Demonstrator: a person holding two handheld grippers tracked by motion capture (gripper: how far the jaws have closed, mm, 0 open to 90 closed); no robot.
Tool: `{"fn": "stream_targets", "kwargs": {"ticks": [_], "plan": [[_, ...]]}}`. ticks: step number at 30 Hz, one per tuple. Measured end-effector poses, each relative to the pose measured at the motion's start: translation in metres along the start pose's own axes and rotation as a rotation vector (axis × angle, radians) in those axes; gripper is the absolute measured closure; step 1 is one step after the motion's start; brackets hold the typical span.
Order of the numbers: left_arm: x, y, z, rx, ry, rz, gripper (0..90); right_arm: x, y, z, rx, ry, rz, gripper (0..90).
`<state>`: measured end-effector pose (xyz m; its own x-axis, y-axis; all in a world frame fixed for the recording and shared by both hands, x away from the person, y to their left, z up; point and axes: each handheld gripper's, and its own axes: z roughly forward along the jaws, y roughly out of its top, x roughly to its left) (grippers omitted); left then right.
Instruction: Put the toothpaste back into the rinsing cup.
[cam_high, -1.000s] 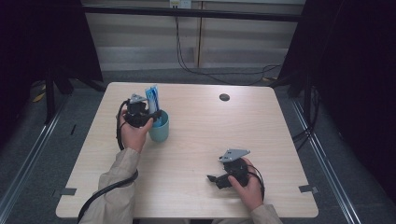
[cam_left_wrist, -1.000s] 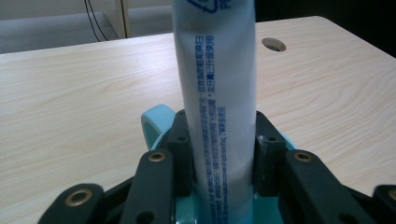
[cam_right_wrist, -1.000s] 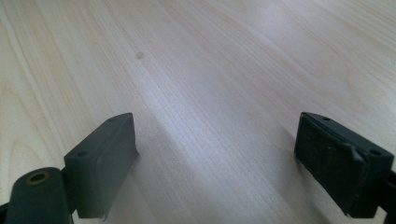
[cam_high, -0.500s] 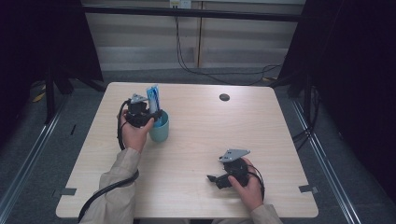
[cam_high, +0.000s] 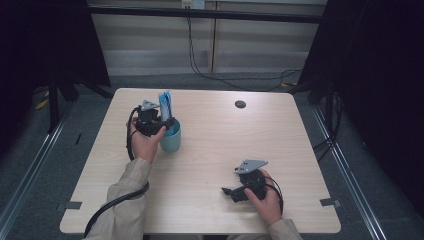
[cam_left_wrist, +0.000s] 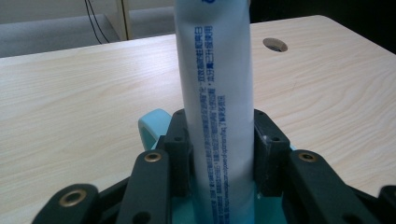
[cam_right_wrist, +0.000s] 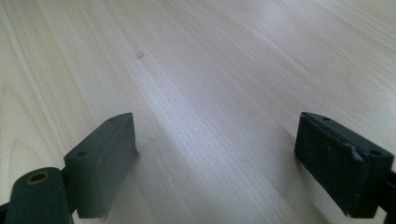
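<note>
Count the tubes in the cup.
1. A white tube with blue print stands upright in the teal cup, between the left gripper jaws. The gripper partly covers the cup, so more could be hidden.

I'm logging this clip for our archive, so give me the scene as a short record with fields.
surface: light wooden table
left tool: jaws on both sides of a white tube, just easing apart
tube: upright, blue print, lower end in the cup
cup: teal, on the table's left half
right tool: jaws wide apart over bare wood, nothing between them
other: round dark hole near the far edge
</note>
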<state>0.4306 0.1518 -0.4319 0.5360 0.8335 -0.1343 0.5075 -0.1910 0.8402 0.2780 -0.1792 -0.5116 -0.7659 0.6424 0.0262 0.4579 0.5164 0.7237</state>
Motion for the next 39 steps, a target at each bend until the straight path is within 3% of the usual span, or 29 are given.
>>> {"fn": "stream_targets", "kwargs": {"ticks": [19,39], "plan": [[-0.0010,0.0001,0.0019,0.010,0.007,-0.003,61.3,0.0002,0.0000,-0.0001,0.001,0.003,0.000,12.4],[-0.0023,0.0055,-0.0068,0.016,0.017,0.005,35.8,0.0003,0.0000,-0.0001,0.001,0.003,0.000,12.4]]}}
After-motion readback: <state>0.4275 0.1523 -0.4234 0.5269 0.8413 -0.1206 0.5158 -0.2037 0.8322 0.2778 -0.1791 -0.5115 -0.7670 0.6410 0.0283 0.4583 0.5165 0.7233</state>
